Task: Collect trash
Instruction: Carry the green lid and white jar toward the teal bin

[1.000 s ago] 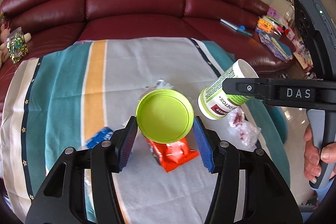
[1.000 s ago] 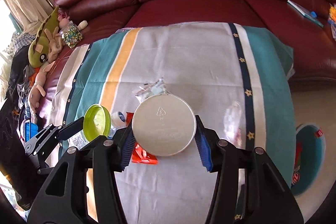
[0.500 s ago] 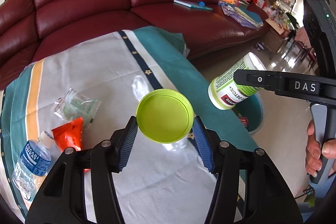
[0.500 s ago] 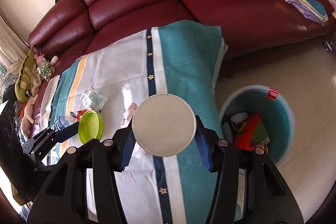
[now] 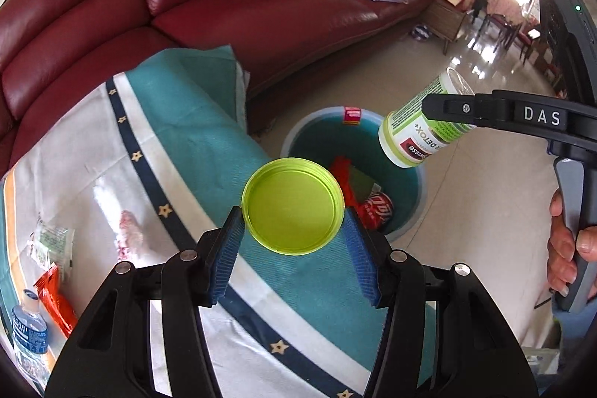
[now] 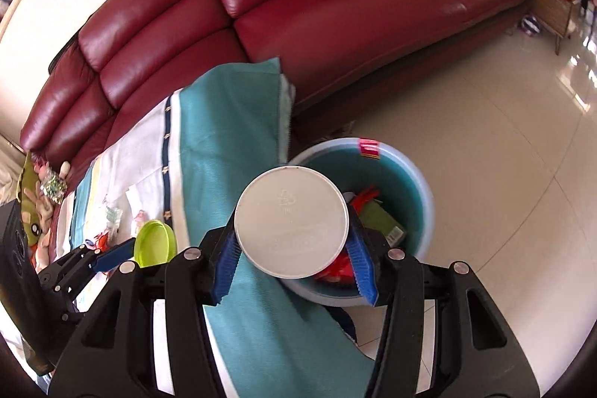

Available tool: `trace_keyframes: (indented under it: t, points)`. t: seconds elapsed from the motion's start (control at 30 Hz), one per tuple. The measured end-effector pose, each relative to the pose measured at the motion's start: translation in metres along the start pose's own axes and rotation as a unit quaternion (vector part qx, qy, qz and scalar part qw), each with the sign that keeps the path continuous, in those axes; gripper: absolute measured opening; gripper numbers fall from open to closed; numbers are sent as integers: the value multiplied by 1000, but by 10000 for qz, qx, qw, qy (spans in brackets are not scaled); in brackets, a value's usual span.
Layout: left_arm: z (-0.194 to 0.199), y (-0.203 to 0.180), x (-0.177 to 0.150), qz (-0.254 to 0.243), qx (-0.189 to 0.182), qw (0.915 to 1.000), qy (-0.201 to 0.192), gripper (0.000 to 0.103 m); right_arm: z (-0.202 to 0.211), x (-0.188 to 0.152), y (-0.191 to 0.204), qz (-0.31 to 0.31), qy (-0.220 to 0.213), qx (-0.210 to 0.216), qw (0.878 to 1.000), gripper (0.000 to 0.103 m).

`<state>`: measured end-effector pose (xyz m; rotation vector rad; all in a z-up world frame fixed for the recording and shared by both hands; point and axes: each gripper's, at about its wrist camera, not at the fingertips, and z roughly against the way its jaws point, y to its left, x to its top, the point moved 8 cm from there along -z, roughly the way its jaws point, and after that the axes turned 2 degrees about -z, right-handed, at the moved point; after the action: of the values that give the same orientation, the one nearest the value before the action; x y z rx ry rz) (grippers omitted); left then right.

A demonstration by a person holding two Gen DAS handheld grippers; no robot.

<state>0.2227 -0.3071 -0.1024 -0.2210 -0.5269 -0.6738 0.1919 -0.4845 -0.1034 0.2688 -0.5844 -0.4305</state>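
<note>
1. The left gripper clamped a green lid between its blue pads, above the striped cloth at the table's edge.
2. The right gripper gripped a white jar, held tilted in the air over the teal bin on the floor.
3. Trash lay in the bin; a red wrapper and a water bottle lay on the cloth.

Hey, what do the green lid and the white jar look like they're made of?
Green lid: likely plastic, smooth matte, with a moulded rim ridge. White jar: likely plastic too, semi-matte, with a recycling triangle embossed on its base and a printed label on its side.
</note>
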Motion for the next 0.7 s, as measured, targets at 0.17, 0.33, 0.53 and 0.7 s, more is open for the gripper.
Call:
trace_keyframes:
  t: [0.17, 0.33, 0.53, 0.7]
  points:
    - [-30, -30, 9, -292, -122, 9992, 227, 55, -4, -3, -35, -182, 109, -148, 9997, 50]
    - [-62, -49, 18, -418, -269, 9979, 425, 55, -14, -3, -56, -324, 215, -194, 9991, 50]
    - [-93, -58, 28, -417, -346, 9968, 594, 59, -27, 0, -64, -389, 327, -247, 9984, 50]
    - [-101, -51, 29, -306, -369, 9968, 646, 66, -39, 0, -62, -381, 421, -262, 9980, 50]
